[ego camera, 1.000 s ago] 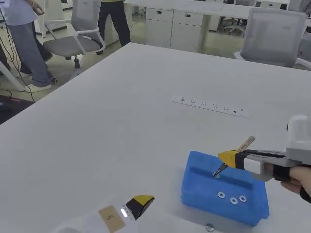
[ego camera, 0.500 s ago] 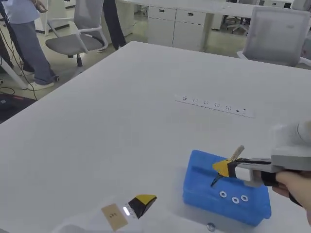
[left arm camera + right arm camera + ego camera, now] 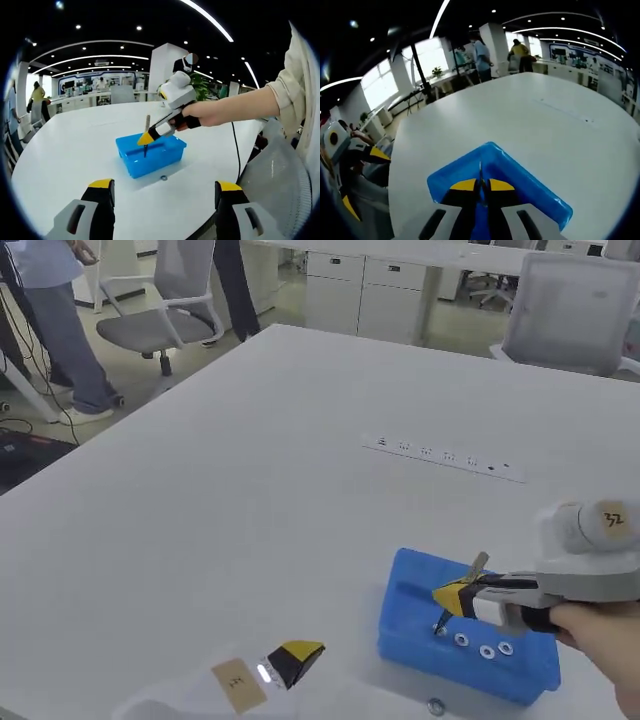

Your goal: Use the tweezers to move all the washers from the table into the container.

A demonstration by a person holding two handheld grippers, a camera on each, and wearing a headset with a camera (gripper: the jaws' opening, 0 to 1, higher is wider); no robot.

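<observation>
Three washers (image 3: 487, 651) lie flat on the floor of the blue container (image 3: 420, 668), grouped toward its near right side. A loose washer (image 3: 435, 706) rests on the bench (image 3: 250, 490) just outside the container's near wall, close to the bench's near edge, so the task looks nearly done with this one left to fetch.

The tweezers (image 3: 443, 618) point steeply down into the container, their tips low over its floor beside the three washers. That angle suits setting a piece down inside the walls rather than dropping it from above. Whether the tips grip a washer is too small to tell. The tweezers' back end sticks up behind the right gripper (image 3: 450, 595), whose yellow jaws are pinched together on the tool's shank; in the right gripper view the thin blades run forward from between the closed jaws over the blue tray.

The left gripper (image 3: 298, 655) waits near the bench's near edge, well left of the container, jaws spread wide with nothing between them. It seems parked out of the way, leaving the right side free to work. A power strip (image 3: 443, 457) lies farther back, toward the far edge.
</observation>
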